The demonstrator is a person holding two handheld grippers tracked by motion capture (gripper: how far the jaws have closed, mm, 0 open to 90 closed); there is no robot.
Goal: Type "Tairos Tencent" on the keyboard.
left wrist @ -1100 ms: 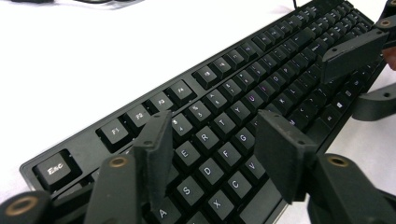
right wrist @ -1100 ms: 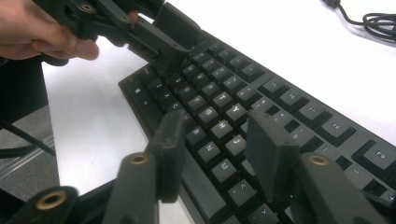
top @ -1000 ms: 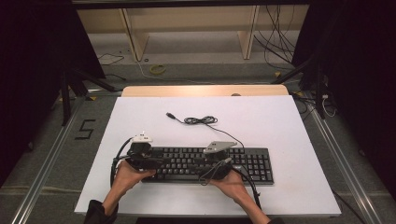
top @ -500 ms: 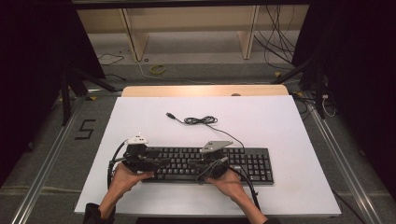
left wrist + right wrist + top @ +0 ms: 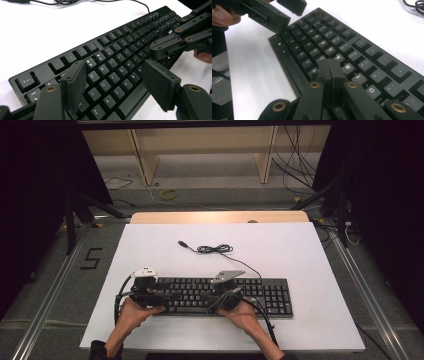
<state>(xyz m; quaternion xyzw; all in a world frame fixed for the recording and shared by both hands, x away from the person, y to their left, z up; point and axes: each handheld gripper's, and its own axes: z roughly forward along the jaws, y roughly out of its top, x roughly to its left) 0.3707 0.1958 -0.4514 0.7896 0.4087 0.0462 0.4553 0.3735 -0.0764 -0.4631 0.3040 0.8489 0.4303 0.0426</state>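
Keyboard: the black keyboard point(image 5: 220, 295) lies flat near the front edge of the white table point(image 5: 300, 255), close to the person, so both hands can reach the keys.
Cable: its thin black cable point(image 5: 215, 249) runs from the back of the keyboard and lies in a loose bunch just behind it, with the plug end lying free.
Right gripper: the right gripper point(image 5: 224, 296) is over the middle of the keyboard. In the right gripper view its jaws are pressed tight together with nothing between them, and they have just been closing. The tip points down at the keys near Y and U point(image 5: 342, 62). Shut jaws make one small tip, which I think is good for poking a single key.
Left gripper: the left gripper point(image 5: 150, 292) is over the left end of the keyboard. Its jaws are apart and have just been opening, and they hold nothing. In the left gripper view they hang above the letter keys point(image 5: 110, 80).
Hands: each hand point(image 5: 134, 312) grips its tool from the front side of the keyboard.
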